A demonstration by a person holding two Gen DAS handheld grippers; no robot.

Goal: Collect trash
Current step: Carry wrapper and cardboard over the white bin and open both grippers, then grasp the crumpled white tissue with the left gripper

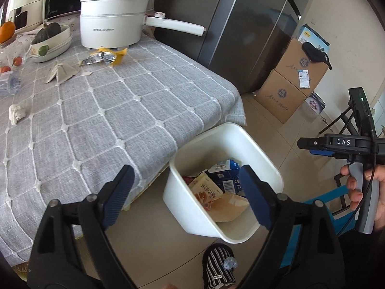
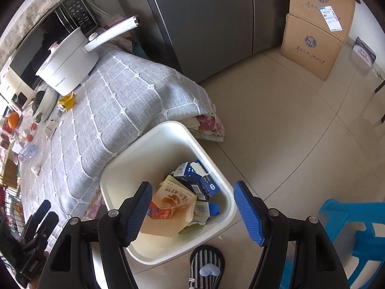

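A white trash bin (image 1: 231, 132) stands on the floor against the table's corner. It holds blue-and-white cartons (image 1: 226, 168), an orange snack bag (image 1: 207, 190) and brown paper. My left gripper (image 1: 185, 180) hovers above the bin, jaws wide open with nothing between the pads. My right gripper (image 2: 192, 192) is also above the bin (image 2: 168, 130), open and empty; in the left wrist view it (image 1: 312, 144) shows at the right edge, held by a hand. On the grey tablecloth lie a yellow-and-silver wrapper (image 1: 105, 56), beige paper scraps (image 1: 62, 71) and a crumpled white tissue (image 1: 16, 113).
A white electric pot (image 1: 110, 24), a bowl with a squash (image 1: 53, 41), fruit and a plastic bottle sit at the table's far side. A grey fridge (image 1: 240, 24) and stacked cardboard boxes (image 1: 288, 84) stand behind. A blue stool (image 2: 356, 228) and a striped slipper (image 2: 207, 265) are near the bin.
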